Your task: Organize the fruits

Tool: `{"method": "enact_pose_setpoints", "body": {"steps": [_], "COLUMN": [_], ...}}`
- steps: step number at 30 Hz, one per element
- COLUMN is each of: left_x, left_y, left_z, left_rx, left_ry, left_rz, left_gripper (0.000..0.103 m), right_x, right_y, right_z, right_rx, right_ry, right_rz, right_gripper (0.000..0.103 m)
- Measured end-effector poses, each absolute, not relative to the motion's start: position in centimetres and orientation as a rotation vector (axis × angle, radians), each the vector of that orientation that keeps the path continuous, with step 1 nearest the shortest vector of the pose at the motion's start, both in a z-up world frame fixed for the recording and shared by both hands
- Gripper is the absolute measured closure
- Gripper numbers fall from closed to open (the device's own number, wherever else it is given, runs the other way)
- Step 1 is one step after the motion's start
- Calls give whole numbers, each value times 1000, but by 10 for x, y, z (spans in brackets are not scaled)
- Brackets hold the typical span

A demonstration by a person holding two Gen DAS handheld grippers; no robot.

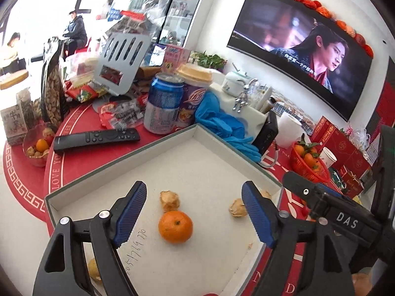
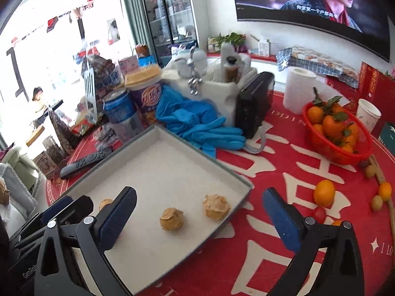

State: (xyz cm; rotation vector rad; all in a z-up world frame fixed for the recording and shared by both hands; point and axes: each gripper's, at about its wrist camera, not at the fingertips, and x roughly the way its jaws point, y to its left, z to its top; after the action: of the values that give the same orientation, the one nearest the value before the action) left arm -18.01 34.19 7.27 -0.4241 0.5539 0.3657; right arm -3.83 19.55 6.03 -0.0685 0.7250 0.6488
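Far left of tabletop: small bowl of mixed fruit, black remote, blue can; not part of current step. Centre: shallow grey-rimmed tray, white floor, holding one mandarin and several papery husked fruits, all lying loose and apart from each other. Left tongs spread wide above tray, mandarin between the blue pads but untouched, nothing pinched. Right tongs likewise spread wide, empty, straddling the tray's near-right rim; two husked fruits visible between the fingers, neither gripped. Right of tray, on red cloth: loose mandarin, a small red fruit just below it, pale grape-like fruits near the edge, red basket of leafy mandarins beyond. Judged step: fetch next loose fruit and deliver into tray. For a clean pick: approach loose mandarin from above, centre pads across widest part, close gently to avoid bruising or rolling. Keep clear of small red fruit alongside. Release low over bare tray floor, away from husked fruits, whose shells look fragile.
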Motion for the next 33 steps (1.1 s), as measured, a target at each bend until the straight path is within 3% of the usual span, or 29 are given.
{"method": "enact_pose_setpoints", "body": {"steps": [4, 16, 22, 24, 33], "left_x": [-168, -128, -102, -95, -88], "left_y": [292, 150, 134, 138, 144], "left_z": [76, 11, 8, 5, 3], "left_rx": [-270, 14, 49, 21, -8], "left_ry": [596, 923, 947, 952, 966], "left_rz": [198, -73, -25, -14, -4], "left_gripper": [15, 15, 12, 1, 0], "right_x": [-38, -45, -46, -48, -49], "right_y": [147, 2, -21, -22, -25], "right_z": [65, 6, -15, -15, -16], "right_rx": [-28, -26, -62, -88, -76], "right_ry": [730, 922, 986, 977, 944], "right_rz": [491, 184, 137, 128, 129], "right_gripper": [0, 0, 0, 0, 0]}}
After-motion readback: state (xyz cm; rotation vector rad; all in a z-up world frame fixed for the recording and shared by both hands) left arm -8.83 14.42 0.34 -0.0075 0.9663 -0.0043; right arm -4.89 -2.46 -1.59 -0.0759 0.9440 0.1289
